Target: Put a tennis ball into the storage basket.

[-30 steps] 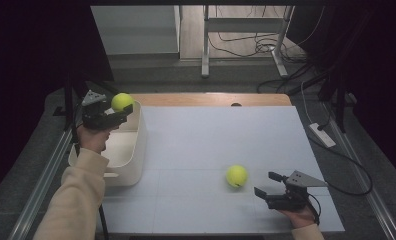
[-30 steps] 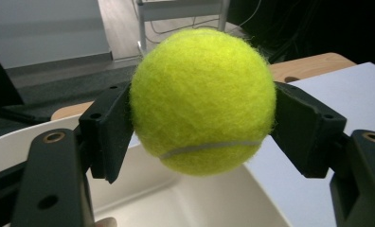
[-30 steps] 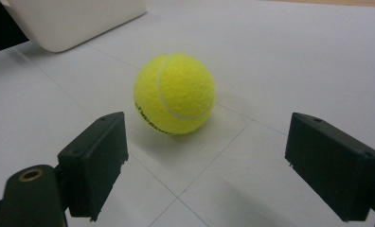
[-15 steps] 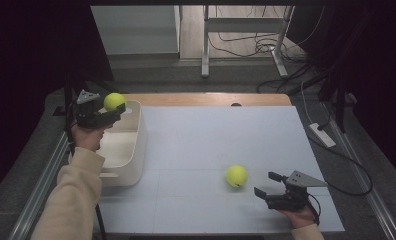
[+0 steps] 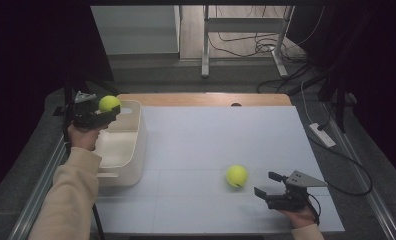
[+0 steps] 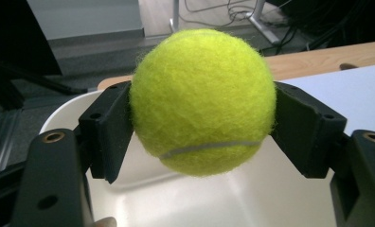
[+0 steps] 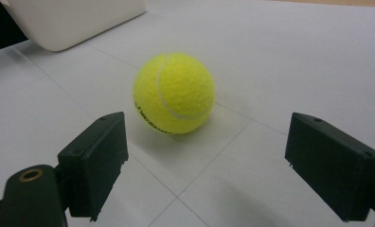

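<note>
My left gripper [image 5: 107, 111] is shut on a yellow tennis ball [image 5: 109, 103], held above the far left part of the white bin [image 5: 136, 150]. In the left gripper view the held ball [image 6: 202, 99] sits squeezed between both black jaws, with the bin's inside [image 6: 214, 198] right below it. A second tennis ball [image 5: 236, 175] lies on the white tabletop [image 5: 216, 135] near the front right. My right gripper [image 5: 269, 184] stands open just right of that ball and a little nearer than it. In the right gripper view this ball [image 7: 174, 93] rests a short way beyond the spread jaws, untouched.
The bin stands at the table's left edge, and its corner [image 7: 76, 21] shows at the far left of the right gripper view. A wooden strip [image 5: 206, 99] runs along the table's far edge. A power strip [image 5: 322, 134] and cables lie on the floor to the right.
My left gripper has carried its ball to the left, from over the bin's right wall to over its far left part. The right gripper and the ball on the table have stayed put.
</note>
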The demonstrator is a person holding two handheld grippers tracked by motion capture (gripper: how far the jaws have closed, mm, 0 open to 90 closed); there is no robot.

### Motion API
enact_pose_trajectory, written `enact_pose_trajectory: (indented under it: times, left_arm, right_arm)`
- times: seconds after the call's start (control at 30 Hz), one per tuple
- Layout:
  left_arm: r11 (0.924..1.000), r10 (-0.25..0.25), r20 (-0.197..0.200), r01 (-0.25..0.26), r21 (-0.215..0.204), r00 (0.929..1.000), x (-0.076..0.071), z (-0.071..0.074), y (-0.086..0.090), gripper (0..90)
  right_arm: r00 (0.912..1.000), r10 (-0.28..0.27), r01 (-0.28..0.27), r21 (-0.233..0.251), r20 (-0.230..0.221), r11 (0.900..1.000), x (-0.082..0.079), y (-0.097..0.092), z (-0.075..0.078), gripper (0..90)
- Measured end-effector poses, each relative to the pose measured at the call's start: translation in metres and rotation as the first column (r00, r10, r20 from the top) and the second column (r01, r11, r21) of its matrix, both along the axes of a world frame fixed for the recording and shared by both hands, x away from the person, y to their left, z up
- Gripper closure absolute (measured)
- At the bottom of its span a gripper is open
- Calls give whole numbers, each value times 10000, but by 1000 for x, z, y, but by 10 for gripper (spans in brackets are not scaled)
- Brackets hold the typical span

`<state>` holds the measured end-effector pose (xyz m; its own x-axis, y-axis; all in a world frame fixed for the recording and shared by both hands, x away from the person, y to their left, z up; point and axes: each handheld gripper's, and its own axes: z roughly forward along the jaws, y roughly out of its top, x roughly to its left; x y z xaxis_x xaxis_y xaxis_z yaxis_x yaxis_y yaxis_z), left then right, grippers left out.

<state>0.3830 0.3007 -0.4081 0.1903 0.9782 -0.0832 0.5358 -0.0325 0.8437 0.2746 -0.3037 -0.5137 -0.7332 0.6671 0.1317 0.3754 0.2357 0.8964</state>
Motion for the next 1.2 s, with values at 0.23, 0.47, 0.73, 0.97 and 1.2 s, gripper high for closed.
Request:
enact_pose_trajectory:
  times: [0.23,0.47,0.73,0.97,1.2]
  left_arm:
    - [9998,135,-468,-128,159,9988,5,-4,2,272]
    - [9989,385,-924,-358,304,9950,8,-7,6,270]
    - [9990,370,-947,-343,297,9948,8,-7,6,268]
    - [9967,645,-313,-659,-473,9974,3,1,6,140]
    - [9960,57,56,-52,-897,10000,-2,6,1,91]
  right_arm:
    - [10000,2,-2,-25,-20,10000,0,0,0,138]
    - [10000,9,-9,-28,-18,10000,0,0,0,138]
    - [10000,37,-37,-37,-12,10000,0,0,0,138]
    - [10000,33,-33,-33,2,10000,0,0,0,138]
    - [10000,22,-22,-33,5,10000,-1,0,0,138]
